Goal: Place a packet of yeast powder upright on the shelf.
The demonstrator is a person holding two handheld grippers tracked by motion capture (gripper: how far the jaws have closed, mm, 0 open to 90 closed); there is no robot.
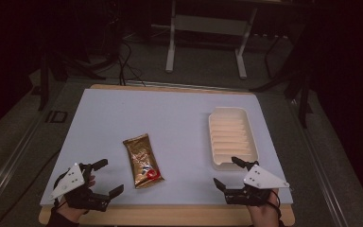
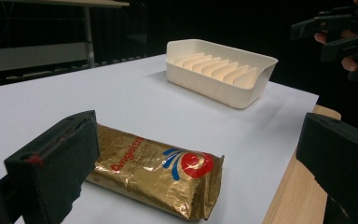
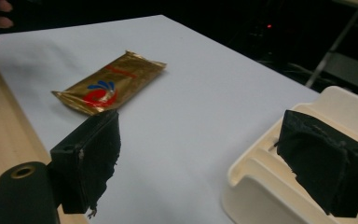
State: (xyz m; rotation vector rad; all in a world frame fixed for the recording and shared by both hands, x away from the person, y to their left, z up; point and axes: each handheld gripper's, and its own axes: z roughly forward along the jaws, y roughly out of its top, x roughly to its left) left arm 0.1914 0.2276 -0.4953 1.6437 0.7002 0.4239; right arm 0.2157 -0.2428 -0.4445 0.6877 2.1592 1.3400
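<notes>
A gold foil packet (image 1: 143, 161) with a red and blue logo lies flat on the white table top (image 1: 170, 118), near the front middle. It also lies close ahead in the left gripper view as the packet (image 2: 156, 170) and farther off as the packet (image 3: 109, 84). A cream ribbed tray (image 1: 231, 137) sits at the right, empty. My left gripper (image 1: 108, 176) stands open at the front left, just left of the packet. My right gripper (image 1: 227, 173) stands open at the front right, by the tray's near end (image 3: 270, 186). Both hold nothing.
The table's wooden front edge (image 1: 170, 215) runs under both hands. Beyond the table stand a metal desk frame (image 1: 205, 42) and cables on a dark floor. The other hand's gripper (image 2: 340, 32) shows at the upper right in the left gripper view.
</notes>
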